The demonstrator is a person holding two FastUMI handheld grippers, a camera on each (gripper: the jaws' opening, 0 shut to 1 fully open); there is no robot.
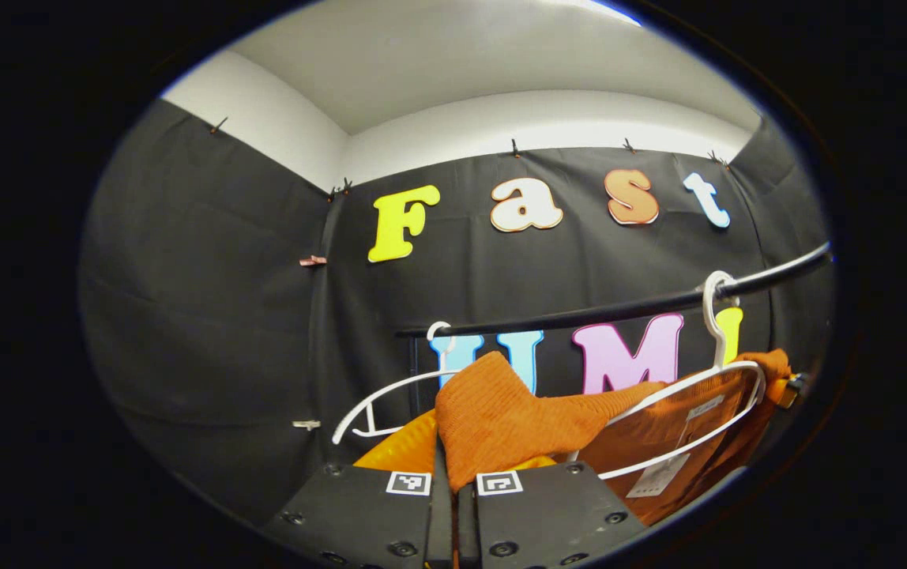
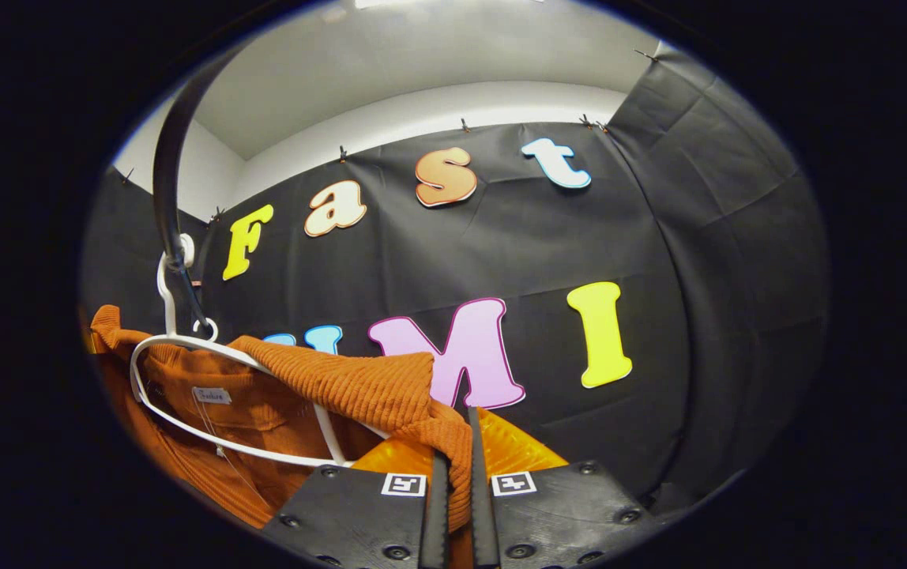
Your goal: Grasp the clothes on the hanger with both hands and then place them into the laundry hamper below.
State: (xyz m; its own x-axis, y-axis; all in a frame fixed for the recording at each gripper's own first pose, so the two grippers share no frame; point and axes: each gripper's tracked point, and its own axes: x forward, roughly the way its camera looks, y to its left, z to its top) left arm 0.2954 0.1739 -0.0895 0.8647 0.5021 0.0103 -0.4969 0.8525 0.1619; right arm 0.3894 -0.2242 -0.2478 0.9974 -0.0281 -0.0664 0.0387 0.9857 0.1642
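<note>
The orange ribbed knit garment (image 1: 501, 415) is the biggest thing in the scene, hanging on a white hanger (image 1: 726, 387) whose hook sits over a black rail (image 1: 627, 307) running across the booth in front of the black cloth wall. In the left gripper view the left gripper (image 1: 453, 494) points up and forward at the garment, its two black fingers pressed close together with a fold of the orange knit pinched between them; the cloth rises from the fingers to a peak and stretches right toward the hanger. A second white hanger (image 1: 378, 395) hangs on the rail to the left, beside the garment. In the right gripper view the right gripper (image 2: 457, 486) also tilts upward, its fingers close on a ribbed edge of the garment (image 2: 359, 383), which runs left from the fingers to the hanger (image 2: 185, 348) under the rail (image 2: 165, 166). A small white label (image 2: 210, 395) shows inside the neck. No container is visible.
</note>
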